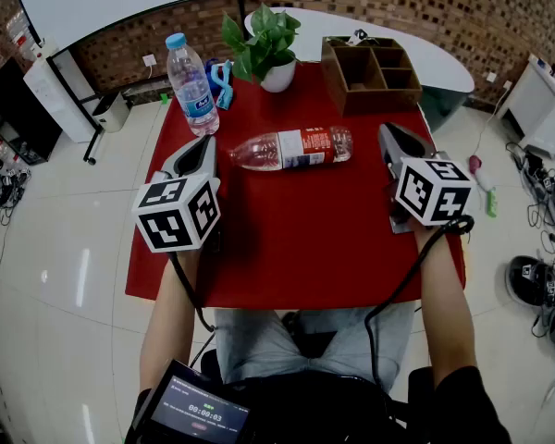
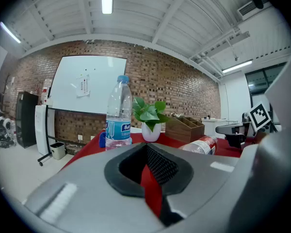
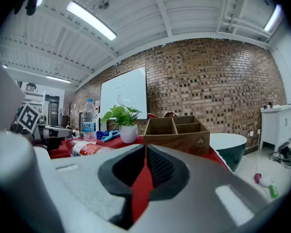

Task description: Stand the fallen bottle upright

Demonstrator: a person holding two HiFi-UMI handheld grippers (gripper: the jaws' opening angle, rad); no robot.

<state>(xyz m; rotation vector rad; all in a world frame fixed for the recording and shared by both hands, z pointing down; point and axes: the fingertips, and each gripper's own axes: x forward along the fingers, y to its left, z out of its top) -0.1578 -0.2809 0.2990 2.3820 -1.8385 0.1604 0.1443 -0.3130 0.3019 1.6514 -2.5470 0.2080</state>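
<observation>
A clear bottle with a red label (image 1: 291, 148) lies on its side across the middle of the red table (image 1: 287, 248), cap end to the left. It also shows as the fallen bottle (image 2: 202, 145) at the right of the left gripper view and as the fallen bottle (image 3: 86, 148) at the left of the right gripper view. My left gripper (image 1: 206, 142) hovers just left of its cap end, apart from it, jaws shut and empty. My right gripper (image 1: 387, 130) is just right of its base, also shut and empty. In their own views, the left gripper (image 2: 146, 145) and the right gripper (image 3: 145, 147) show their jaws meeting.
An upright water bottle with a blue cap (image 1: 191, 83) stands at the table's far left. Behind are a potted plant (image 1: 266, 47), a blue object (image 1: 221, 79) and a wooden organiser (image 1: 370, 72). White floor surrounds the table. A white round table (image 1: 444, 58) sits behind.
</observation>
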